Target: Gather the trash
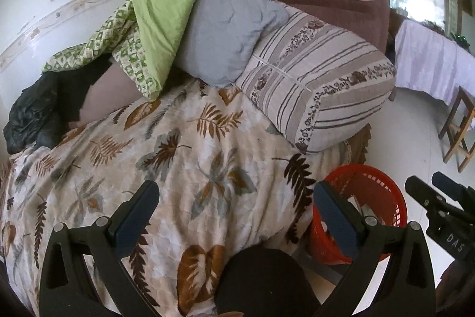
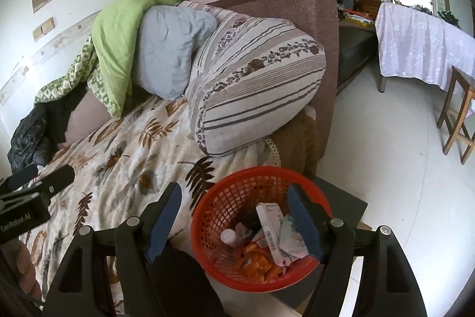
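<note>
Left gripper [image 1: 234,207]: we hold it wide, empty, above the blanket [image 1: 178,156].
Right gripper [image 2: 234,213]: wide, empty, over our basket [image 2: 213,207], so trash [image 2: 267,230] drops in.

Left gripper [image 1: 236,216] and right gripper [image 2: 234,223], both held forward with jaws spread wide, nothing between the fingers.

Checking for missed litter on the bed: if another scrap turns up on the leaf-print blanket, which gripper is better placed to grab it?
Probably the left gripper: it is open and empty over the leaf-print blanket. The right gripper, also open, is over the red basket beside the bed.
</note>
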`<state>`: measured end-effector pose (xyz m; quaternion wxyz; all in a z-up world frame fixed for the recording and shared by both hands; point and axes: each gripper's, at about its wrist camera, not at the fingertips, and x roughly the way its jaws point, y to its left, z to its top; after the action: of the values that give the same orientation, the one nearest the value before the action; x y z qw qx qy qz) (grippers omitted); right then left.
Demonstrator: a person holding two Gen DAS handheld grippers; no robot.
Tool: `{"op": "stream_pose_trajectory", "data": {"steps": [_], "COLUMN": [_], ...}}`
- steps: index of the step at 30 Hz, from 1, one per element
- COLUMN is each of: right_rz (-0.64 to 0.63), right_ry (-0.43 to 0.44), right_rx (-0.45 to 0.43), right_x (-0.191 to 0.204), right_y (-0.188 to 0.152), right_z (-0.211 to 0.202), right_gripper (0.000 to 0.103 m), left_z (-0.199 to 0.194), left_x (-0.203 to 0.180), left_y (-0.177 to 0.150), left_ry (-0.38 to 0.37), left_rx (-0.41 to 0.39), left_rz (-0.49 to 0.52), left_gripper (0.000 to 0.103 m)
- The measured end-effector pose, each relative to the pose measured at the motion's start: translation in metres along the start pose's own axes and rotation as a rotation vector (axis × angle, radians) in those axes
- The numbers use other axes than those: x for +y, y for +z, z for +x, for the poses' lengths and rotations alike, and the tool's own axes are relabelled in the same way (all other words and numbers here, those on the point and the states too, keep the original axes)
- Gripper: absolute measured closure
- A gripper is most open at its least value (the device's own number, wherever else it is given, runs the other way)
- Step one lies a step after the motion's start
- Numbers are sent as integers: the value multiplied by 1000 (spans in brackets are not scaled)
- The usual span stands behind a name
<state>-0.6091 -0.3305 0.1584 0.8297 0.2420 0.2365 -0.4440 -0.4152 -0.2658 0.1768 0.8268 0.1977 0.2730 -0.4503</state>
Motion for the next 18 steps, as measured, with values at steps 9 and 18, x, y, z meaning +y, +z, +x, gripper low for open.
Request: {"op": "stream_pose_trajectory", "data": {"steps": [9, 18], "right_rz": [10, -23], "right_ry": [-7, -24], "right_rx": [15, 10], "right_x": [-2, 7], "right_y": [0, -1], "right_z": [5, 8], "right_gripper": [26, 25], "left_z": [9, 11], "left_x": [-1, 1], "left_y": [-4, -5], "left_ry": [-14, -23], "left_rx": [52, 72], "left_rz": [1, -10], "left_gripper": [0, 0]}}
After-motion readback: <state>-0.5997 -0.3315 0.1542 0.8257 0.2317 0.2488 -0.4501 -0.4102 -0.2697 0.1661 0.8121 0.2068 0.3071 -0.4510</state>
